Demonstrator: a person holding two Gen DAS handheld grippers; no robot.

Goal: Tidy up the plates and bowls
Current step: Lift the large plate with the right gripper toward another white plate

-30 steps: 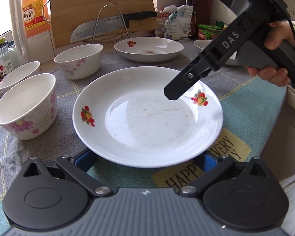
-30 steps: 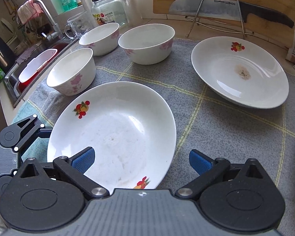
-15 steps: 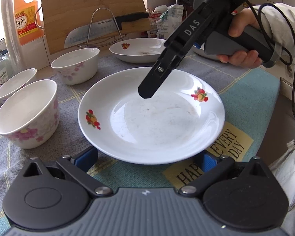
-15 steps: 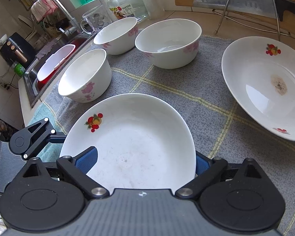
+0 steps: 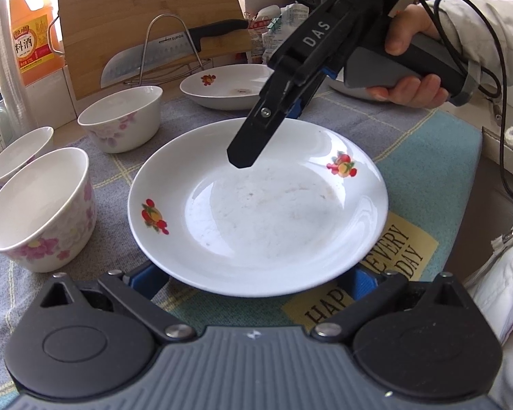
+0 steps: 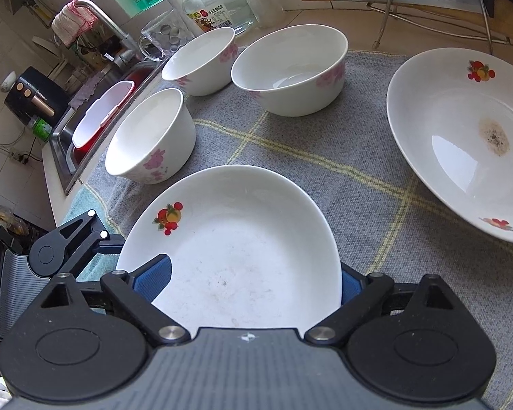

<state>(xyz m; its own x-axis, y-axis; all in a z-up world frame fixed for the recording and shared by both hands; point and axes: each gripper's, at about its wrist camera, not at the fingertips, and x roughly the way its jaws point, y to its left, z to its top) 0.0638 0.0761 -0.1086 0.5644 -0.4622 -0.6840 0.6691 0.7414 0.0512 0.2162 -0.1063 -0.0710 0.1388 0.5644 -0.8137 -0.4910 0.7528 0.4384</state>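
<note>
Grey checked cloth (image 6: 325,157) covered the worktop, with a teal mat (image 5: 437,171) printed with yellow lettering along its near edge.

The right gripper (image 6: 254,278) stood spread wide, its blue pads on either side of the rim of the near plate (image 6: 236,239) without pressing it, so it grasped nothing; seen from the left wrist camera, the right gripper (image 5: 246,157) pointed down over that plate's far side. The left gripper (image 5: 256,278) was likewise spread, its pads flanking the near rim of the same near plate (image 5: 256,205), whose edge hid the fingertips (whether either pad touched the china I could not tell).

This plate, white with two small fruit prints and faint smears in its well, sat at the near edge of the worktop, partly on the cloth and partly on the teal mat.

Beyond it, toward the sink side, stood a first bowl (image 6: 152,136) with pink flowers, upright. Two further flowered bowls, a second bowl (image 6: 200,59) and a third bowl (image 6: 290,68), stood farther back, close beside each other. A far plate (image 6: 461,143) with a brown stain in its well lay apart from the near one, toward the back edge.

At the back a cleaver (image 5: 160,51) rested on a wire stand (image 5: 169,48) before a wooden cutting board (image 5: 147,10), with an orange bottle (image 5: 30,30) at the corner.
</note>
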